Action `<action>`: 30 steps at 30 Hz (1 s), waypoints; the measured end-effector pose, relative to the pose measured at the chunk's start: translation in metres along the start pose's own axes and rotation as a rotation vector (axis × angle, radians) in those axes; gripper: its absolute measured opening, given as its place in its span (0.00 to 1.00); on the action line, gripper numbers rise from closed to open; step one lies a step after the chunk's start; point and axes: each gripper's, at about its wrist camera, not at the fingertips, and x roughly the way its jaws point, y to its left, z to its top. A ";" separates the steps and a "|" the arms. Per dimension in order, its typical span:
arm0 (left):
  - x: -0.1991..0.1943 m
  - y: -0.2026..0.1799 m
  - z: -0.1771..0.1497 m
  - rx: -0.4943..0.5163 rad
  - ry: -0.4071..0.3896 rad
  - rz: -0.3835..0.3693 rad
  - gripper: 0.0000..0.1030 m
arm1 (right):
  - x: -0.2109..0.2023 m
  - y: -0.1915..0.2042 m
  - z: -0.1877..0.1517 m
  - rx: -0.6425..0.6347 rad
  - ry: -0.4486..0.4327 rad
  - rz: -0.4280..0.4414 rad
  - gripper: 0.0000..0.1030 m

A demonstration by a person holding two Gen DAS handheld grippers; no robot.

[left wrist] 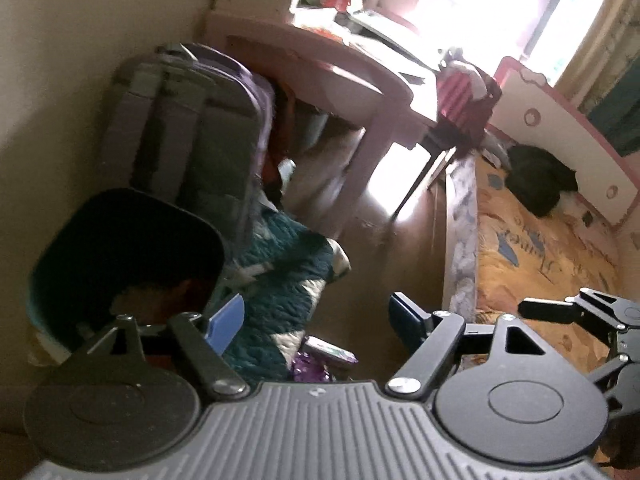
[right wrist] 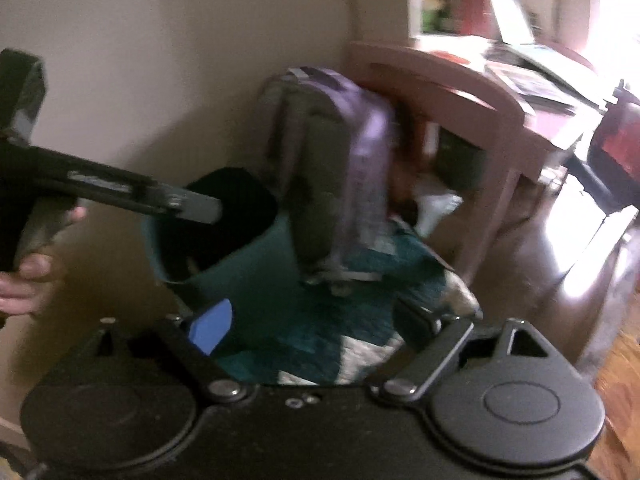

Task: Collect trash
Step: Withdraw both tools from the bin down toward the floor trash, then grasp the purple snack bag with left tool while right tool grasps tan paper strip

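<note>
Your left gripper (left wrist: 316, 320) has its jaws spread wide with nothing between them, above a purple wrapper (left wrist: 310, 366) lying on the teal rug (left wrist: 280, 280). The teal trash bin (left wrist: 120, 256) stands just left of it, against the wall. Your right gripper (right wrist: 312, 324) is likewise spread and empty over the rug, with the bin beside a purple-grey backpack (right wrist: 340, 168).

You see a purple-grey backpack (left wrist: 192, 120) leaning against the wall, a teal shaggy rug (left wrist: 280, 280) under it, a pink desk (left wrist: 320, 68) beyond, and a yellow-sheeted bed (left wrist: 532, 240) opposite.
</note>
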 end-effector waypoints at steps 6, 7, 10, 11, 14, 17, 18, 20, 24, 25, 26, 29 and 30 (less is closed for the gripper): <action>0.062 -0.035 -0.023 0.024 0.072 0.052 0.77 | 0.003 -0.069 -0.046 0.118 0.002 -0.071 0.93; 0.075 -0.040 -0.029 0.032 0.085 0.067 0.77 | 0.008 -0.079 -0.056 0.131 0.004 -0.077 0.95; 0.123 -0.052 -0.050 0.030 0.136 0.075 0.77 | 0.033 -0.106 -0.086 0.172 0.021 -0.104 0.98; 0.140 -0.054 -0.057 0.029 0.151 0.081 0.77 | 0.042 -0.116 -0.097 0.191 0.029 -0.107 0.98; 0.194 -0.064 -0.084 0.051 0.184 0.109 0.77 | 0.073 -0.142 -0.135 0.234 0.058 -0.111 1.00; 0.249 -0.069 -0.112 0.062 0.227 0.124 0.77 | 0.109 -0.162 -0.171 0.238 0.105 -0.113 1.00; 0.267 -0.070 -0.121 0.063 0.241 0.133 0.77 | 0.126 -0.168 -0.185 0.234 0.127 -0.115 1.00; 0.309 -0.071 -0.143 0.064 0.279 0.150 0.77 | 0.158 -0.175 -0.208 0.220 0.161 -0.120 1.00; 0.395 -0.072 -0.190 0.100 0.342 0.207 0.77 | 0.229 -0.189 -0.267 0.243 0.225 -0.110 1.00; 0.415 -0.071 -0.201 0.106 0.355 0.225 0.77 | 0.244 -0.189 -0.280 0.250 0.233 -0.111 1.00; 0.434 -0.070 -0.212 0.104 0.371 0.234 0.77 | 0.263 -0.190 -0.295 0.253 0.250 -0.116 1.00; 0.491 -0.061 -0.246 0.077 0.411 0.266 0.77 | 0.312 -0.191 -0.333 0.270 0.280 -0.118 0.99; 0.506 -0.056 -0.254 0.071 0.418 0.279 0.77 | 0.330 -0.192 -0.346 0.279 0.295 -0.114 0.99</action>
